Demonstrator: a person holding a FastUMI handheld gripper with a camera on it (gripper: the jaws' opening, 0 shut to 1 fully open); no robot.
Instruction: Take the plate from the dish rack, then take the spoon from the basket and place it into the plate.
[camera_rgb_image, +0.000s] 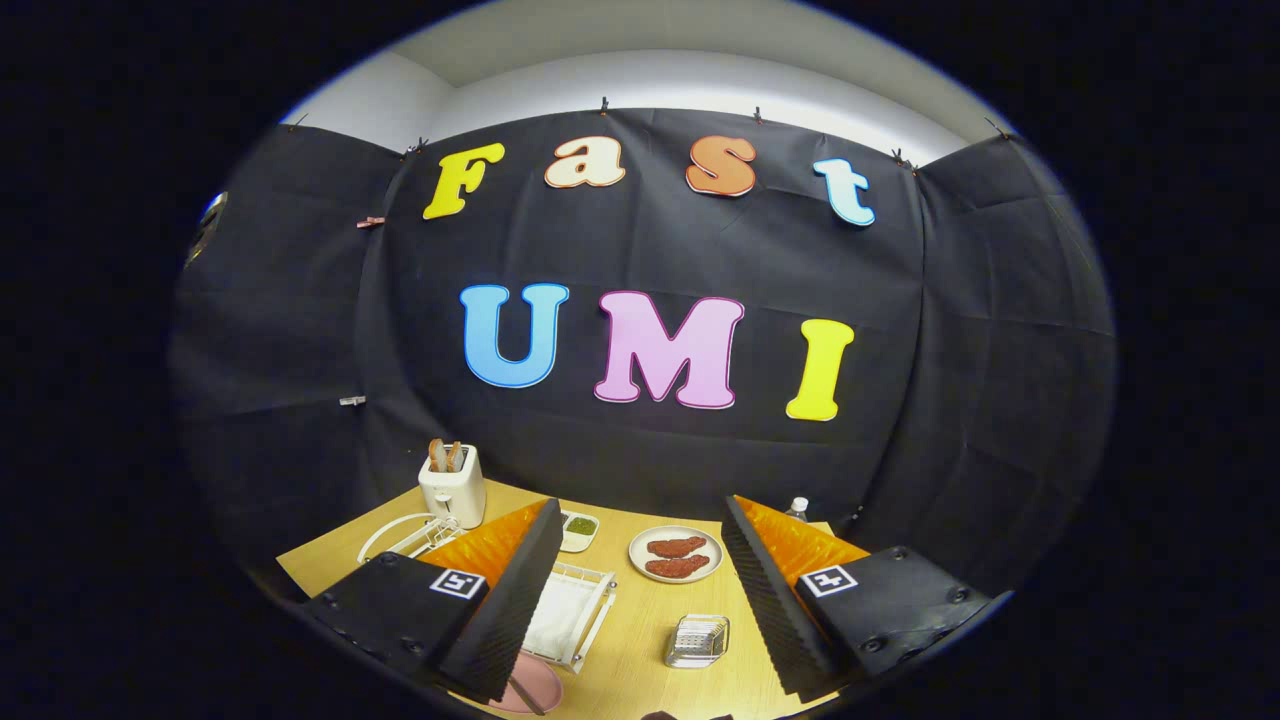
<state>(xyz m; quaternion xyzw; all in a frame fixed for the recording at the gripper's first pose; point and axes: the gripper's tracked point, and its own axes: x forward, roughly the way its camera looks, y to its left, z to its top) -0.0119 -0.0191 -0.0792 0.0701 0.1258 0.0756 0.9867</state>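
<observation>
1. Our gripper (640, 600) hangs high over the table (640, 650) with its fingers spread wide and nothing between them.
2. A pink plate (530, 692) lies flat at about 7 o'clock, half under the left finger, with a slim utensil across it; we cannot tell whether that is the spoon.
3. A white wire rack (575, 610) sits just ahead of the plate, and a small metal basket (697, 640) stands between the fingers at 5 o'clock.
4. We judge the task late or done. If not, we should drop low over the basket and close square on the handle.
5. At 12 o'clock, a plate of meat (676, 553) is best left alone.
</observation>
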